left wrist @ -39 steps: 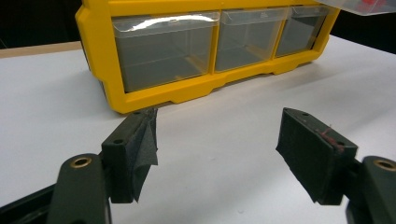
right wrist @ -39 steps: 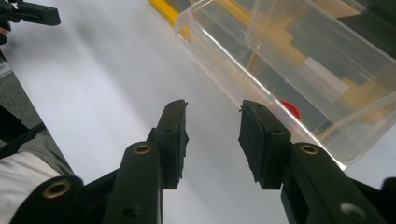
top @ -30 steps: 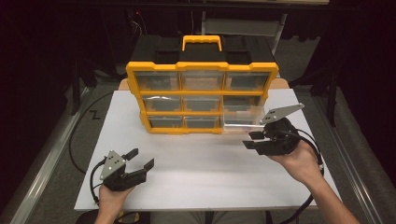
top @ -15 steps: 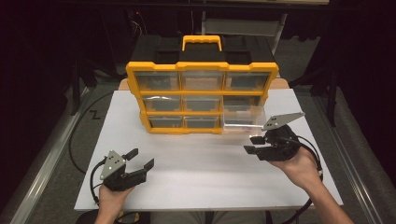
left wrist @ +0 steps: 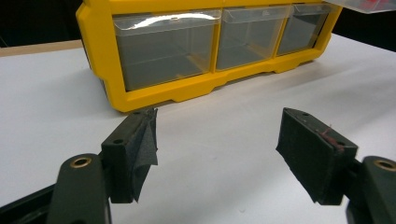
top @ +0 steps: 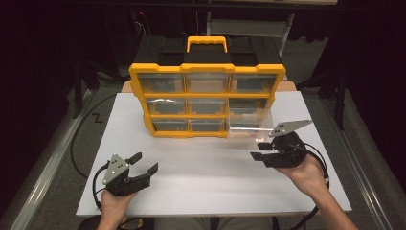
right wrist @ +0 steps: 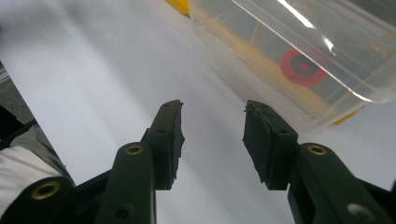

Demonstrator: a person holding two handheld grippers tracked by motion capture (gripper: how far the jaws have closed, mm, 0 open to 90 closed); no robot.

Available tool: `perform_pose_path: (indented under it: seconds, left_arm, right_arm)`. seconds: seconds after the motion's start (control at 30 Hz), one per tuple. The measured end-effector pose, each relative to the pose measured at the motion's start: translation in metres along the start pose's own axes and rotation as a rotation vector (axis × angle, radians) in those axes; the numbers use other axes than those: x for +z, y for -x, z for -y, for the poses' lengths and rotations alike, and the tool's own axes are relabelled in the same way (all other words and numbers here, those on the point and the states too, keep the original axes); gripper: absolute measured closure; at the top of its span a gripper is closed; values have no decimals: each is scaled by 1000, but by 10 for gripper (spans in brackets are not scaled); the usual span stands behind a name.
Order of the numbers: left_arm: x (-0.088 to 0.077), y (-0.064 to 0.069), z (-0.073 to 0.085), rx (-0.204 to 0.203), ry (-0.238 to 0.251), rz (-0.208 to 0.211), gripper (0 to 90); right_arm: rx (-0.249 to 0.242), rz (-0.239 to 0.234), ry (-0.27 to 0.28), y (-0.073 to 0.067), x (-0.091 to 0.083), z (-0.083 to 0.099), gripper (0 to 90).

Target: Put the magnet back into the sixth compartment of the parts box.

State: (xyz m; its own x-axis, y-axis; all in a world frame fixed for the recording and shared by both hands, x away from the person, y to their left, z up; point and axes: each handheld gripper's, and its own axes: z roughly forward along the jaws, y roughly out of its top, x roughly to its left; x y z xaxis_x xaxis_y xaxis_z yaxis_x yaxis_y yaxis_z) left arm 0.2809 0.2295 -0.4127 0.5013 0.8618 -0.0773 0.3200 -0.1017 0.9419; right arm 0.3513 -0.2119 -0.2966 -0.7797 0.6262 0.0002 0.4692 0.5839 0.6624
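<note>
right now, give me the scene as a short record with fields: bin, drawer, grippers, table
organizer: yellow-framed drawer organizer with a yellow handle, standing at the far side of the white table
drawer: clear drawer pulled out of the organizer's right column, a red ring inside it
right gripper: right gripper just in front of the drawer, its jaws have just been opening, nothing between them
left gripper: left gripper at the near left, open and empty, apart from the organizer

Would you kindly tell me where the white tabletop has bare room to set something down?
Between the left hand-held gripper and the right hand-held gripper, the white table is bare. It is crowded by the yellow drawer organiser and its pulled-out clear plastic drawer.
</note>
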Motion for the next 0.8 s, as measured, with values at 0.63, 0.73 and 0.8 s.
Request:
perform_pose_path:
  seconds: [0.63, 0.73, 0.8]
  left_arm:
    - [1, -1, 0, -1, -6, -2, 286]
    - [1, -1, 0, -2, -6, -3, 285]
    - [1, -1, 0, -2, -7, -3, 285]
  right_arm:
    - [39, 10, 33, 7, 8, 17, 557]
    - [43, 12, 37, 8, 9, 19, 553]
    - [47, 15, 38, 9, 10, 21, 552]
